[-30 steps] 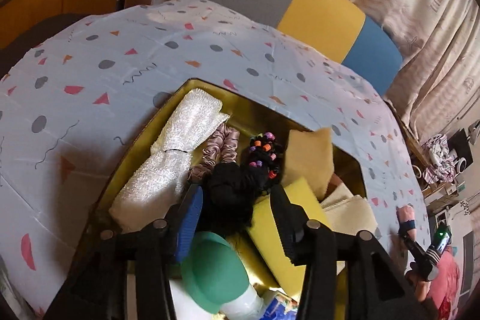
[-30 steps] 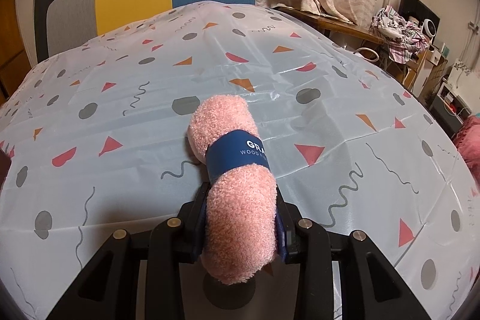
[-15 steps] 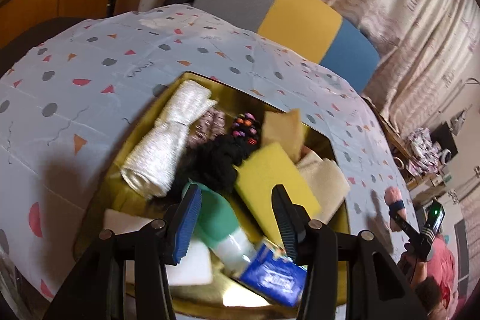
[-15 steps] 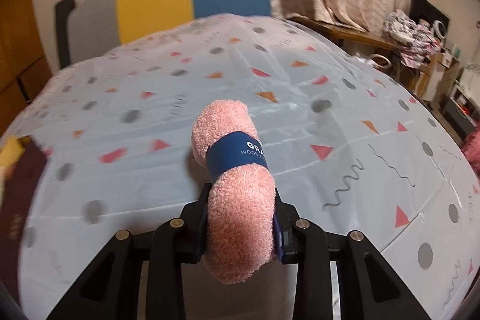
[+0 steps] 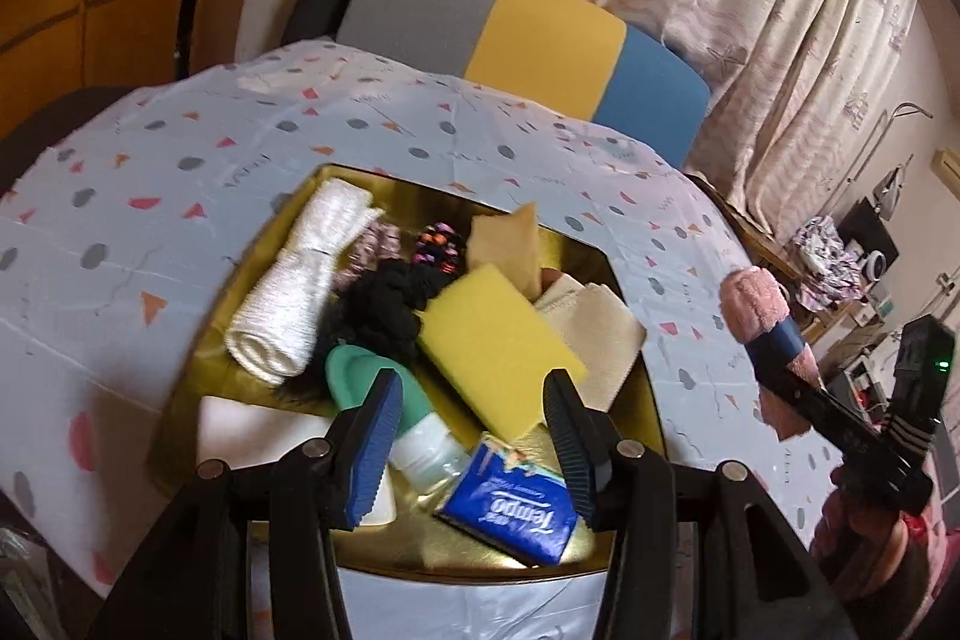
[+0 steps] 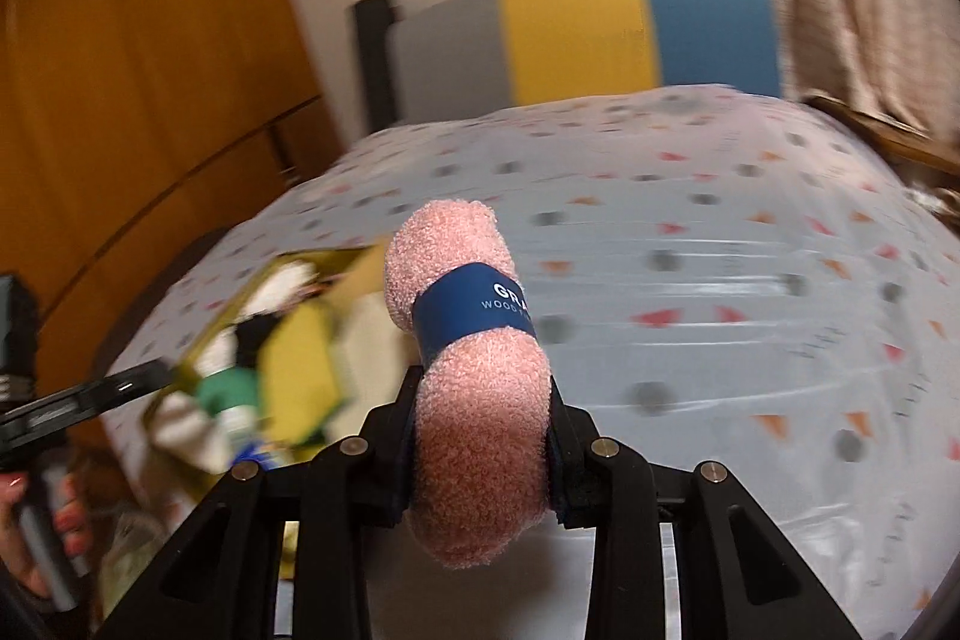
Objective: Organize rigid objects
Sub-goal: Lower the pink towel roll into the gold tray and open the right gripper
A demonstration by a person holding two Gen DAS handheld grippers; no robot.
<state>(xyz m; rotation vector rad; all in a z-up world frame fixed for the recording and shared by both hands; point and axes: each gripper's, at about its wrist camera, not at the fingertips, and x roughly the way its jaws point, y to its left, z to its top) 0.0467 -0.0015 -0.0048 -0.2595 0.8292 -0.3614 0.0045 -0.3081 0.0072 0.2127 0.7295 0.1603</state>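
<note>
1. The right gripper (image 6: 483, 451) has its jaws squeezed on a rolled pink fuzzy towel (image 6: 474, 388) with a dark blue paper band (image 6: 474, 311) around its middle.
2. The towel's long side runs straight out from the jaws, and its far end points away and a bit up, above the table (image 6: 750, 292).
3. The left wrist view shows the same towel (image 5: 753, 304) up in the air, to the right of the gold tray (image 5: 645, 388).
4. The left gripper (image 5: 471, 436) hangs over the near side of the tray. Its jaws are about half open and hold nothing.
5. In the tray lie a white rolled towel (image 5: 294, 292), a yellow sponge (image 5: 498, 346), a black scrunchie (image 5: 384, 304), a green-capped bottle (image 5: 384, 400) and a blue Tempo tissue pack (image 5: 510, 508).
6. The table wears a pale cloth with dots and triangles.
</note>
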